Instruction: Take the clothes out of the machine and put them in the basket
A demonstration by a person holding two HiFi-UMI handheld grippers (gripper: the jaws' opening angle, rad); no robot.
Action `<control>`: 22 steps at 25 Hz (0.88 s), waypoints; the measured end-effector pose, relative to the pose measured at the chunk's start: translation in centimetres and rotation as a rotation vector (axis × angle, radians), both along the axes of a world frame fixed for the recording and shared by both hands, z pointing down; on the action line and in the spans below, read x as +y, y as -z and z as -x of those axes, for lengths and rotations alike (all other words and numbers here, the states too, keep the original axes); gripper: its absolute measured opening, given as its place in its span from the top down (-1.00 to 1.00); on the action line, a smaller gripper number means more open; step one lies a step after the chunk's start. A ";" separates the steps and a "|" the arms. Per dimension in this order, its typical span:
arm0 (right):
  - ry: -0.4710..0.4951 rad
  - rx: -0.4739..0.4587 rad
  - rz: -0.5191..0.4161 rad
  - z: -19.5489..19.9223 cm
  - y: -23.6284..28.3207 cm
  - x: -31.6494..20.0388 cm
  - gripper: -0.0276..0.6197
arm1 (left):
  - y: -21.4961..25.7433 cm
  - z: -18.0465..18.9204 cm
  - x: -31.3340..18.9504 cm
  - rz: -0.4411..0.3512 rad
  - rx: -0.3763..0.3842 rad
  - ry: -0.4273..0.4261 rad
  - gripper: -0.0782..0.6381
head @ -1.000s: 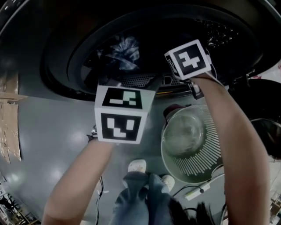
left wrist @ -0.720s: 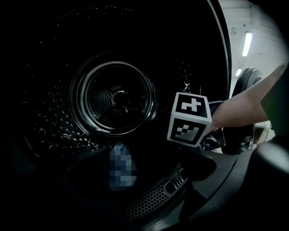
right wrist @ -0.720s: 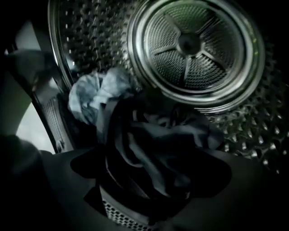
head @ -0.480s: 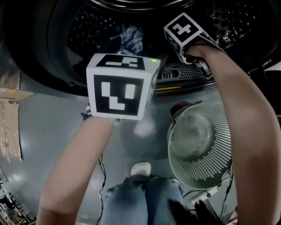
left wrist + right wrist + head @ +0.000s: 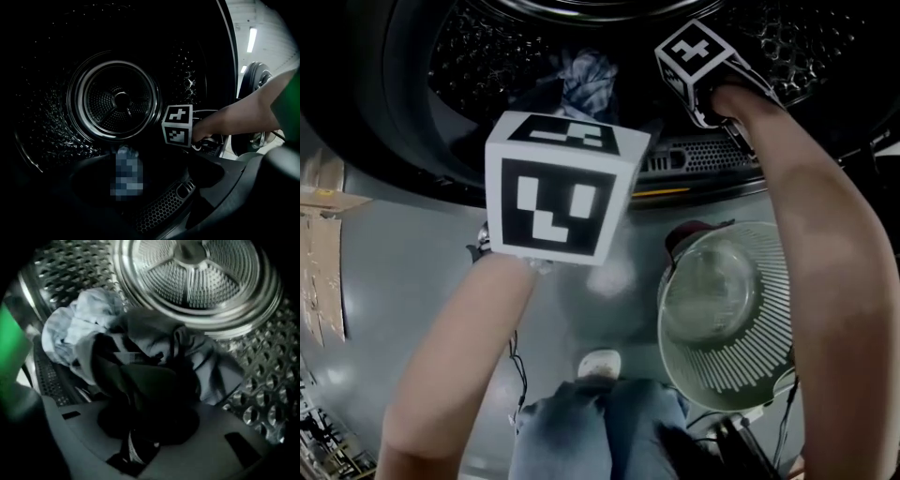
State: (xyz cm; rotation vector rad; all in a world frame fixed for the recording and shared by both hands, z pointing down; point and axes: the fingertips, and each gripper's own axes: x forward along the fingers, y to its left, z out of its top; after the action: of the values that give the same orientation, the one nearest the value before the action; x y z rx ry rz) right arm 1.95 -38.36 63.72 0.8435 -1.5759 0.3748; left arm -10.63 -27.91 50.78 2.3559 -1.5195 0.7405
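The machine's drum (image 5: 609, 56) stands open at the top of the head view, with a bunched pale-blue garment (image 5: 586, 80) inside. My right gripper (image 5: 698, 61) reaches down into the drum. Its jaws have just been closing, and in the right gripper view they are shut on a dark garment (image 5: 145, 385) whose folds fill the space between them. A pale-blue garment (image 5: 79, 329) and a grey one (image 5: 206, 362) lie behind it. My left gripper (image 5: 558, 192) hovers at the drum's mouth, open with nothing in it. The white slatted basket (image 5: 759, 356) stands on the floor at the lower right.
A perforated lint grille (image 5: 694, 155) runs along the drum's lower lip. The person's knees in jeans (image 5: 600, 431) and a white shoe (image 5: 600, 361) are below. Cables lie on the grey floor, and cardboard (image 5: 323, 253) is at the left edge.
The view has closed in on the drum. My right gripper has dropped deeper into the drum onto the clothes. My left gripper has moved up to the drum's mouth.
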 end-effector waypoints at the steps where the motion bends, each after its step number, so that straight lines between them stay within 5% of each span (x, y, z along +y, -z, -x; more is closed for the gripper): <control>1: 0.012 -0.015 -0.030 0.2 0.6 0.0 0.56 | 0.1 0.0 0.1 -0.002 -0.003 0.000 -0.54; 9: 0.080 -0.194 -0.271 1.2 6.6 1.7 0.59 | 0.4 -0.7 1.6 0.041 0.004 0.010 -0.54; 12: 0.184 -0.369 -0.358 4.6 8.6 3.7 0.59 | 1.3 -0.4 2.3 0.028 0.017 0.037 -0.54; 22: 0.158 -0.344 -0.627 2.4 13.5 8.5 0.59 | 3.7 -0.5 5.0 -0.077 -0.013 0.032 -0.54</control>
State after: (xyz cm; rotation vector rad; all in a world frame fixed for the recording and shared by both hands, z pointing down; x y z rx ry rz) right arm -0.47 -29.87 50.22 1.1581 -2.1133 -0.1117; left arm -10.16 -22.92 47.04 2.3799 -1.6148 0.7031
